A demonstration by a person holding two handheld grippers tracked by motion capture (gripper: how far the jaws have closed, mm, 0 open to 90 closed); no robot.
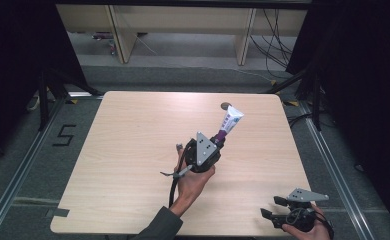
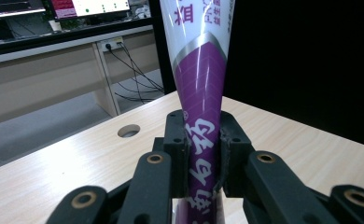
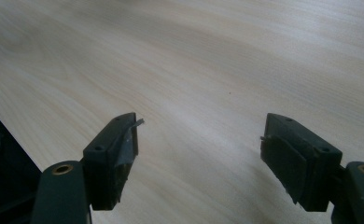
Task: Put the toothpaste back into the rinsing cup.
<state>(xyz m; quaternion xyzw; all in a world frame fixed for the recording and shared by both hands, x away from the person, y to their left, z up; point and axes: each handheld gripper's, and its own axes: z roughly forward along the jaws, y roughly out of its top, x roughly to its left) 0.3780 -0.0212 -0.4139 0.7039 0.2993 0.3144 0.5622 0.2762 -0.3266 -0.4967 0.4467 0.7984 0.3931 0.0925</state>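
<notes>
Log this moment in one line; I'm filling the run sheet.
left gripper: shut on purple-and-white plastic tube, lifted over light wooden table | right gripper: open, empty, near table's front edge

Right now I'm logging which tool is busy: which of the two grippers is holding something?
The left gripper, over the middle of the table: its jaws pinch the purple-and-white tube. The right gripper, at the near right edge, stands open with nothing between its jaws.

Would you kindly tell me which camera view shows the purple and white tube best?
The left gripper view: the tube stands close up between that gripper's black jaws, its print legible. The high view shows the whole tube, small, held in the left gripper. The right gripper view looks at bare tabletop.
</notes>
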